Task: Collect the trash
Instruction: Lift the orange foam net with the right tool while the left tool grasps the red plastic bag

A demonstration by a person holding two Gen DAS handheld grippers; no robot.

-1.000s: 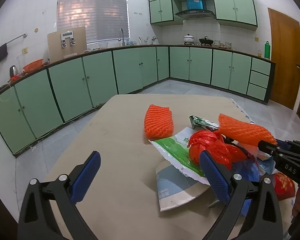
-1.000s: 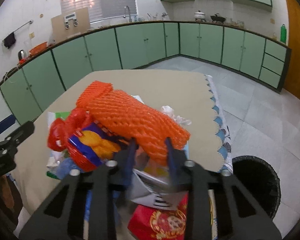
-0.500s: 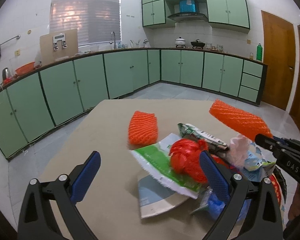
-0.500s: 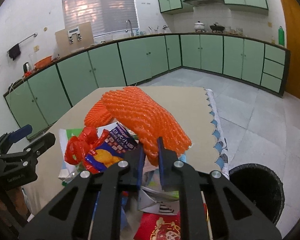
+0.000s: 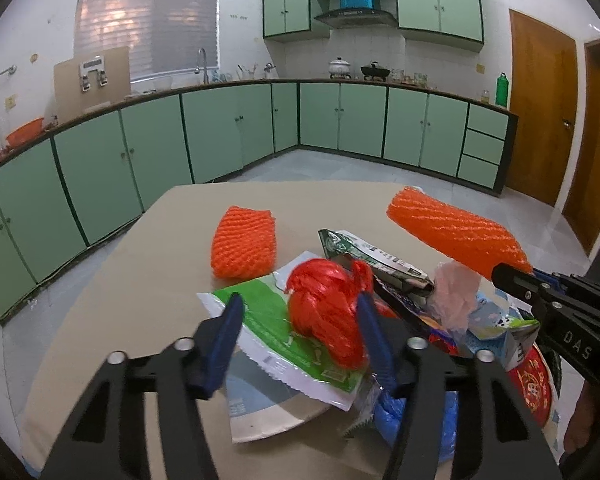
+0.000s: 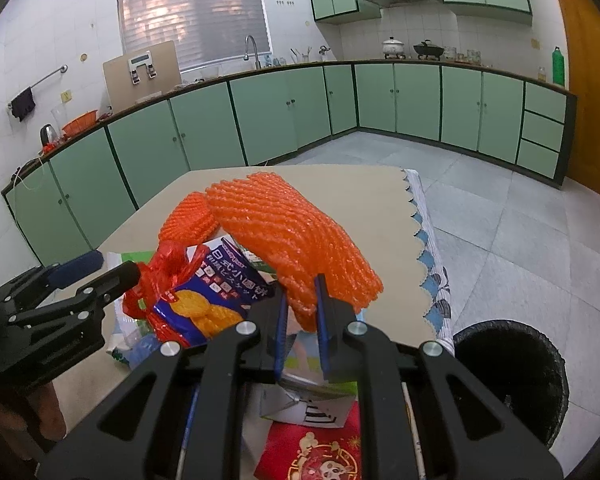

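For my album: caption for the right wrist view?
Right hand-held gripper lifts orange foam net above table trash, bin nearby.

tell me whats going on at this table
A person is clearing trash off a table with two handheld grippers. The right gripper holds an orange foam net lifted above the pile, with a black bin beside the table. The left gripper is closing around a red plastic bag.

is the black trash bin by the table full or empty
Cannot tell: the right wrist view shows the bin on the floor with a dark inside, nothing clearly visible.
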